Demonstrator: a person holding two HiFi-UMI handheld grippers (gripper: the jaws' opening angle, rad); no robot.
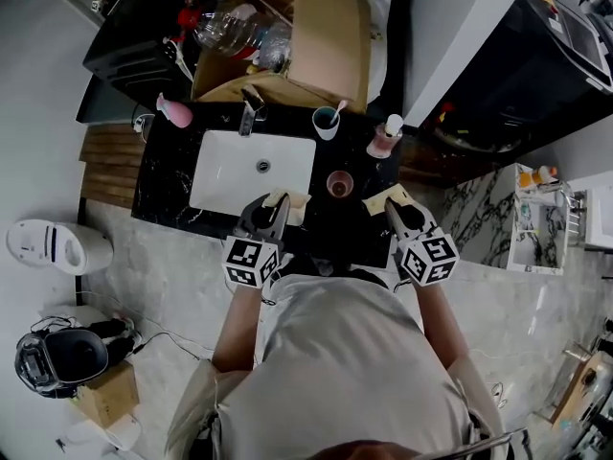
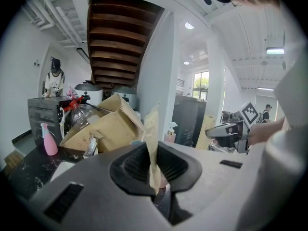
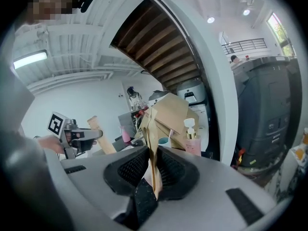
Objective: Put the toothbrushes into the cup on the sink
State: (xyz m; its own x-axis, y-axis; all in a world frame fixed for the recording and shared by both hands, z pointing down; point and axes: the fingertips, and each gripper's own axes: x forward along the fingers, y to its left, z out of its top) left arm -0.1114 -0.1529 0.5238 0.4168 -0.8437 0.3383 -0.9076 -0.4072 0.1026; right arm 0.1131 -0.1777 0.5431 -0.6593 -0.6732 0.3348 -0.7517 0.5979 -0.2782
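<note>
Two long, flat tan paper packs are held up over the front edge of the black table (image 1: 163, 175). The left gripper (image 1: 271, 204) has its jaws clenched on the left pack (image 2: 152, 143). The right gripper (image 1: 395, 207) has its jaws clenched on the right pack (image 3: 153, 148). There are two cups. One pinkish cup (image 1: 338, 184) stands between the grippers, just right of the one white sink (image 1: 230, 166). One white cup (image 1: 327, 123) stands farther back. Two bottles stand at the back: a pink bottle (image 1: 175, 111) and a pump bottle (image 1: 385, 140).

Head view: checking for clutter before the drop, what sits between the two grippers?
In the head view, a small reddish cup stands on the black counter between the left gripper and the right gripper, slightly beyond their tips.
</note>
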